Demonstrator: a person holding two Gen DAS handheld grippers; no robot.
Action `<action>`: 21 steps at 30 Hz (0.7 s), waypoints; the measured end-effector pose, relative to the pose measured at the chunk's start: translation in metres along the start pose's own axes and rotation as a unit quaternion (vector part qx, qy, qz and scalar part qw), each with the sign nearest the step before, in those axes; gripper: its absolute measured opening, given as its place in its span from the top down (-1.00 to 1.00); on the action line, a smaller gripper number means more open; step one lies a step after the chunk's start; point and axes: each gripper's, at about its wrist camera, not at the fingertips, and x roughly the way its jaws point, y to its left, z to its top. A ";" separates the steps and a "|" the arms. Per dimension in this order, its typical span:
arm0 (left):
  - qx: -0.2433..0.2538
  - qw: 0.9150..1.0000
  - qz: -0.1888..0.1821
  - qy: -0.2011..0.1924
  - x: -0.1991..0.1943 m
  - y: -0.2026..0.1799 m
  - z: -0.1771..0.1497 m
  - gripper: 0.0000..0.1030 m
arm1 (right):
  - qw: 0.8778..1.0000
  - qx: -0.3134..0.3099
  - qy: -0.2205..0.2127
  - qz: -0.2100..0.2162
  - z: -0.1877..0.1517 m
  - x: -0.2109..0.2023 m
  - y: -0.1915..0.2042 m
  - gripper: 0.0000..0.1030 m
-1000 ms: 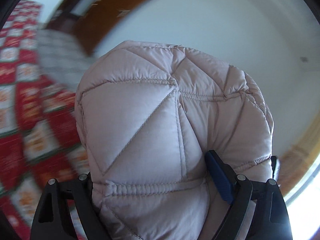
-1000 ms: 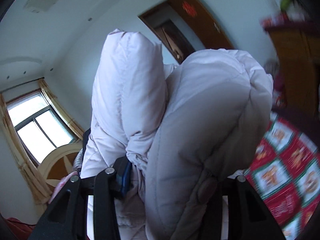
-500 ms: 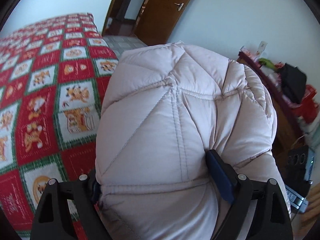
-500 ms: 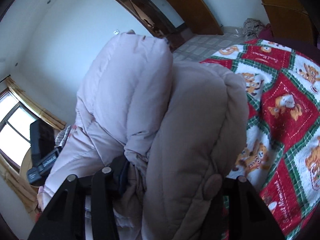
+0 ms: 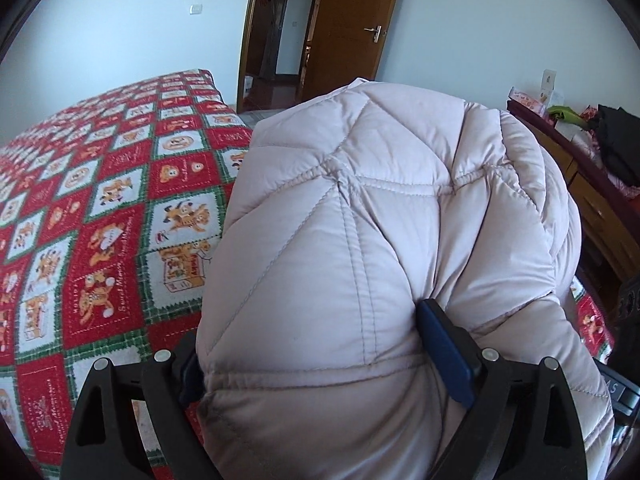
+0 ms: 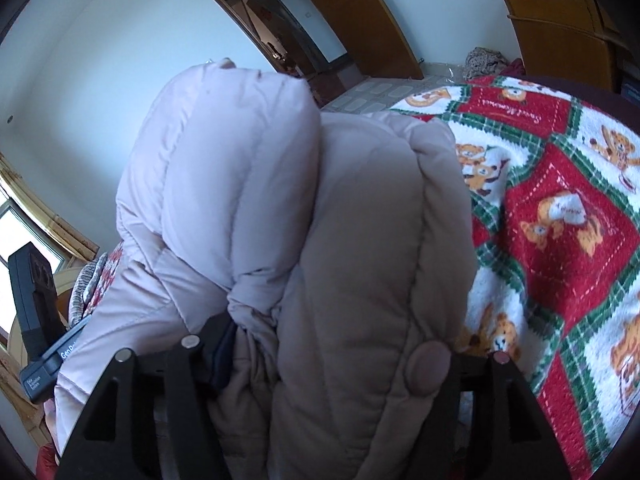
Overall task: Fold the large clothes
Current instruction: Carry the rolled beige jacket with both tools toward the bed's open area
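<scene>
A pale pink quilted puffer jacket (image 5: 360, 240) fills the middle of both wrist views, bunched up above a bed. My left gripper (image 5: 312, 344) is shut on it, and its blue pad (image 5: 444, 352) digs into the padding. In the right wrist view the jacket (image 6: 360, 240) bulges between the fingers of my right gripper (image 6: 340, 344). Those jaws are opening, with folds still pinched at the left pad (image 6: 222, 344). The right fingertip is hidden behind the fabric.
A red, white and green bear-print blanket (image 5: 100, 240) (image 6: 560, 220) covers the bed under the jacket. A brown door (image 5: 348, 28) and an open doorway stand beyond. A cluttered wooden dresser (image 5: 592, 184) lines the right side, and a wooden wardrobe (image 6: 560, 12) stands behind the bed.
Both grippers have tipped downward and sunk with the jacket. Ceiling and window have given way to the bed and doors. The jacket stays between both pairs of fingers.
</scene>
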 end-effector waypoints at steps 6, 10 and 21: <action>0.041 0.998 0.038 -0.020 -0.008 -0.011 -0.006 -0.83 | 1.000 -0.019 0.006 -0.024 -0.007 -0.005 0.005 -0.26; 0.045 0.998 0.048 -0.019 -0.007 -0.012 -0.005 -0.83 | 0.997 -0.042 0.004 -0.064 -0.005 -0.005 0.017 -0.29; 0.065 0.996 0.061 -0.028 -0.035 -0.014 -0.006 -0.92 | 0.998 0.043 -0.015 -0.043 -0.020 -0.051 -0.007 -0.70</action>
